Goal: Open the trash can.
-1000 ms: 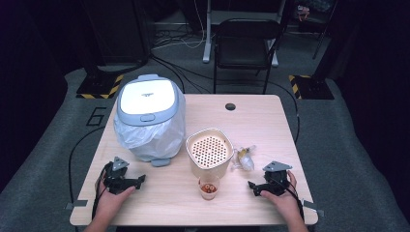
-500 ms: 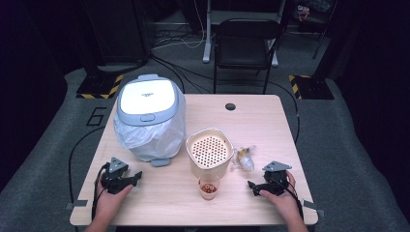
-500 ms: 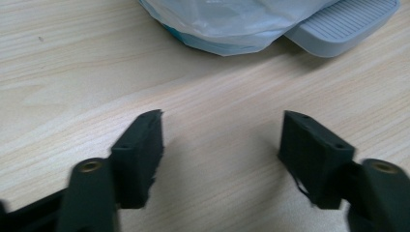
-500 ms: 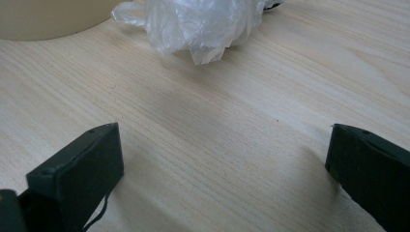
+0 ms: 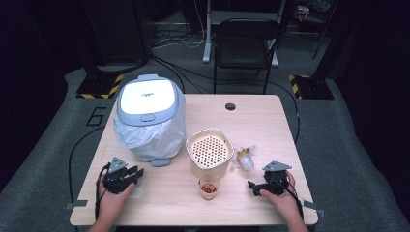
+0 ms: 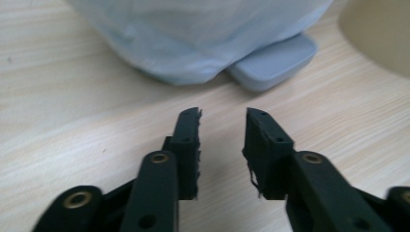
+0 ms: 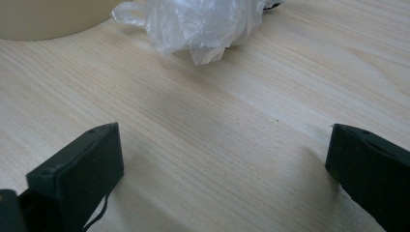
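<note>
The crumpled plastic bag lies on the wooden table just beside the beige perforated container, on its right in the high view, and a little ahead of the right gripper. It is the thing nearest either tool. It looks very light and wholly soft: thin clear film bunched into folds, with something yellowish and dark inside that is too small to make out. Such film will likely slip and collapse under the pads, so the better hold is probably on a thick bunched fold near the top rather than on a single loose edge (a pinch low down might catch the contents as well).

The right gripper rests low over the table with its jaws spread wide and nothing between them. The left gripper sits near the front left of the table, aimed at the grey foot pedal of the white lidded bin, whose liner bulges out beneath the lid. Its jaws have just been closing and now stand narrowly apart, with nothing between them, only bare wood. A small cup with reddish contents stands in front of the container, between the two hands.
</note>
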The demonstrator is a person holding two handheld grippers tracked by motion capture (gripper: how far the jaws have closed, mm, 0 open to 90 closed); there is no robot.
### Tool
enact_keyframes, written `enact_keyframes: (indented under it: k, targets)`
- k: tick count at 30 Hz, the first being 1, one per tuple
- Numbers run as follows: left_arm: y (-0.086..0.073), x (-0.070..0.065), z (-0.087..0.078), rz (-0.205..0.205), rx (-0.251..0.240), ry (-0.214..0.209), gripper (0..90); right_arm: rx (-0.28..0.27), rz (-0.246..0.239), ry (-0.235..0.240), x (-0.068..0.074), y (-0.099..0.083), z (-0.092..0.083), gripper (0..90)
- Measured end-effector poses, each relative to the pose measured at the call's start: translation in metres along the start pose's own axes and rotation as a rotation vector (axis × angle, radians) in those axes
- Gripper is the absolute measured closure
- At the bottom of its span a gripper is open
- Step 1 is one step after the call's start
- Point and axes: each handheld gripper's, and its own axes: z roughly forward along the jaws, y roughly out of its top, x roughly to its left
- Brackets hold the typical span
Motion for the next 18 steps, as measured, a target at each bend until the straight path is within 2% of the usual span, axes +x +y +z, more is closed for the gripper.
enact_keyframes:
  k: [1,2,4,5,6,7,9,11,12,13,15,18]
  targets:
    - [0.002,-0.002,-0.001,0.011,0.005,-0.001,70.5,0.0,0.0,0.0,0.0,0.0,0.0,0.0]
    - [0.005,-0.006,-0.002,0.037,0.003,-0.007,77.7,-0.002,-0.004,-0.002,0.0,0.0,0.0,0.0]
    - [0.007,-0.008,-0.003,0.047,0.001,-0.015,81.1,-0.003,0.001,-0.001,0.0,0.0,0.0,0.0]
    - [0.008,-0.009,-0.004,0.064,0.008,-0.02,86.3,0.004,-0.005,0.002,0.0,0.0,0.0,0.0]
    - [0.012,-0.013,-0.004,0.117,0.009,-0.02,88.0,-0.002,-0.002,-0.002,0.0,0.0,0.0,0.0]
    - [0.012,-0.013,-0.004,0.117,0.009,-0.02,90.0,-0.002,-0.002,-0.002,0.0,0.0,0.0,0.0]
    - [0.015,-0.016,-0.005,0.128,0.019,-0.031,90.0,-0.002,-0.002,-0.002,0.0,0.0,0.0,0.0]
    - [0.018,-0.02,-0.003,0.158,0.021,-0.02,90.0,0.004,-0.004,0.0,0.0,0.0,0.0,0.0]
    - [0.021,-0.027,0.001,0.171,0.019,-0.017,90.0,-0.002,-0.005,-0.002,0.0,0.0,0.0,0.0]
    - [0.021,-0.027,0.001,0.171,0.019,-0.017,90.0,-0.002,-0.005,-0.002,0.0,0.0,0.0,0.0]
    - [0.023,-0.033,0.004,0.204,0.028,-0.004,90.0,0.004,-0.007,-0.001,-0.001,0.0,0.0,0.0]
    - [0.027,-0.043,0.01,0.259,0.046,-0.017,90.0,0.005,-0.005,0.0,0.0,0.0,0.0,0.0]
